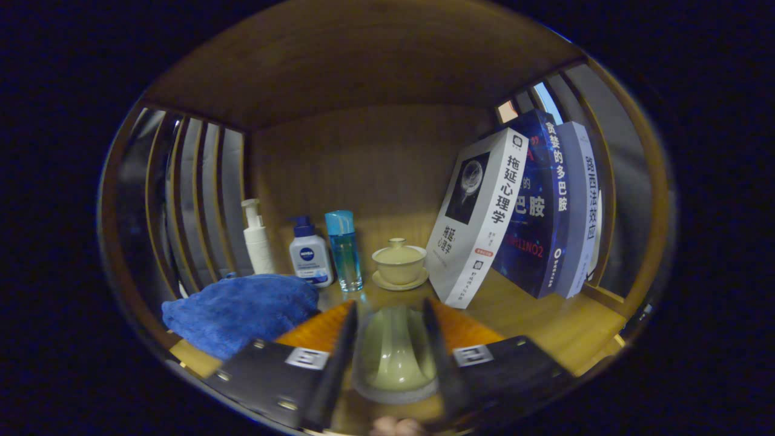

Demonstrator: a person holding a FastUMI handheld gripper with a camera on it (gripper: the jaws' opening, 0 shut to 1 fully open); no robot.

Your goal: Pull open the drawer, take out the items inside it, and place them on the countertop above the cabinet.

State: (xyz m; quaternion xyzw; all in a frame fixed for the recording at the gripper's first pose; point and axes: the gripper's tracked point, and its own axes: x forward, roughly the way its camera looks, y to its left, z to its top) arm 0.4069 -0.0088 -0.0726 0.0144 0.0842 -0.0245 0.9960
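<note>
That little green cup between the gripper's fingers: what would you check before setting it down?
1. Hold on the green cup: gripper fingers press both sides, ok.
2. Free wood just ahead of the fingers: ok.
3. Lidded teacup on its saucer stands beyond, apart: ok.
4. Blue towel close beside one finger: cannot tell if it touches.
5. Leaning books apart from the cup: ok.
6. Cup empty: cannot tell.

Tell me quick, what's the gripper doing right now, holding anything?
Gripper: jaws closed on a pale green cup, held upside down above the wooden countertop, just short of the lidded teacup.
</note>
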